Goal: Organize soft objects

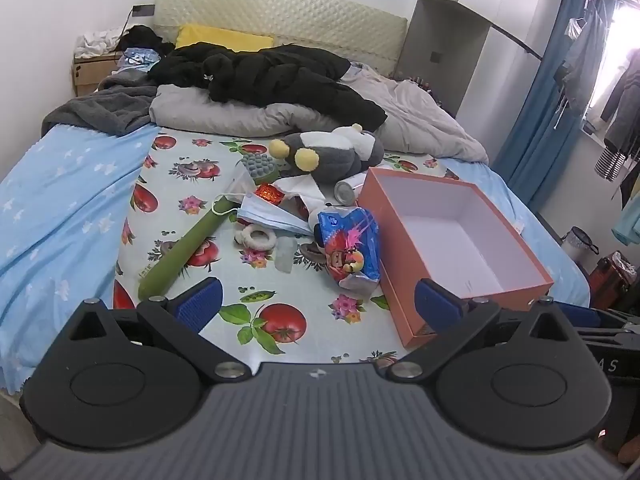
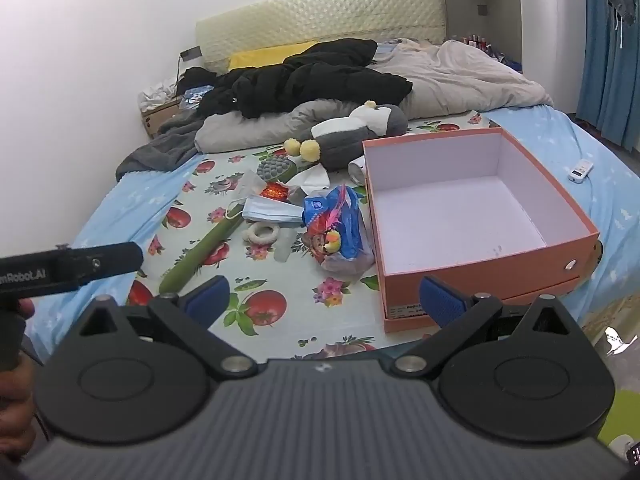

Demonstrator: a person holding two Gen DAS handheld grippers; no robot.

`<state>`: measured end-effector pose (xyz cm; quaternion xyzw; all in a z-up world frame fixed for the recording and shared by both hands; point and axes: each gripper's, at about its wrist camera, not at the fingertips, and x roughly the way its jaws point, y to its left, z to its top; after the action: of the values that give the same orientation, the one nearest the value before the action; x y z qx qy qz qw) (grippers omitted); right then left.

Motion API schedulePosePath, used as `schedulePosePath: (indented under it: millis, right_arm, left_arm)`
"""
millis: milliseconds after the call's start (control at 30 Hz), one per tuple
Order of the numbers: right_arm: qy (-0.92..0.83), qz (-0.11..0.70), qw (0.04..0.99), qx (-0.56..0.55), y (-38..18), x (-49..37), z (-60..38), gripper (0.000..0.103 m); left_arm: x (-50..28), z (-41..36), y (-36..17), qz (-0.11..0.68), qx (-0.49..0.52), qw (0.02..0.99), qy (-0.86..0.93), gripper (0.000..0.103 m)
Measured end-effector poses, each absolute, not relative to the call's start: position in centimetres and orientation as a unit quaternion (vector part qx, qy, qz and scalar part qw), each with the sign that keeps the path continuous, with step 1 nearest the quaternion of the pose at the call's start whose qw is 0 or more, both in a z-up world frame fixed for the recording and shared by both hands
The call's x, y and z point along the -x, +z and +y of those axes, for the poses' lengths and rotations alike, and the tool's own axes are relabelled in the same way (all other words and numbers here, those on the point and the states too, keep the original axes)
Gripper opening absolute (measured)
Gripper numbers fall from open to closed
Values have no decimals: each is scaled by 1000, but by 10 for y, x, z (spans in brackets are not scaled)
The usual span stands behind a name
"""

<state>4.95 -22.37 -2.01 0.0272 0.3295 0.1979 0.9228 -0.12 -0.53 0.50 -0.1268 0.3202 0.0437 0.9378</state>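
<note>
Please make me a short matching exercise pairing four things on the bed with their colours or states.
Things:
1. plush toy
2. shoebox
3. face mask
4. long soft tube

Descriptions:
A. green
B. grey and white with yellow feet
C. orange outside, open with nothing inside
D. light blue, pleated

Pairs: 1-B, 2-C, 3-D, 4-A
</note>
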Motion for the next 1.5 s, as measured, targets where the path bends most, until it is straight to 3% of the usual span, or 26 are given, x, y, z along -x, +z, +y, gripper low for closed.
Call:
schedulePosePath:
  millis: [1500]
  right_arm:
    - [182, 341, 922, -24, -26, -52, -220, 103]
  left_arm:
    - [-1, -9, -7, 321, 124, 938, 36, 103]
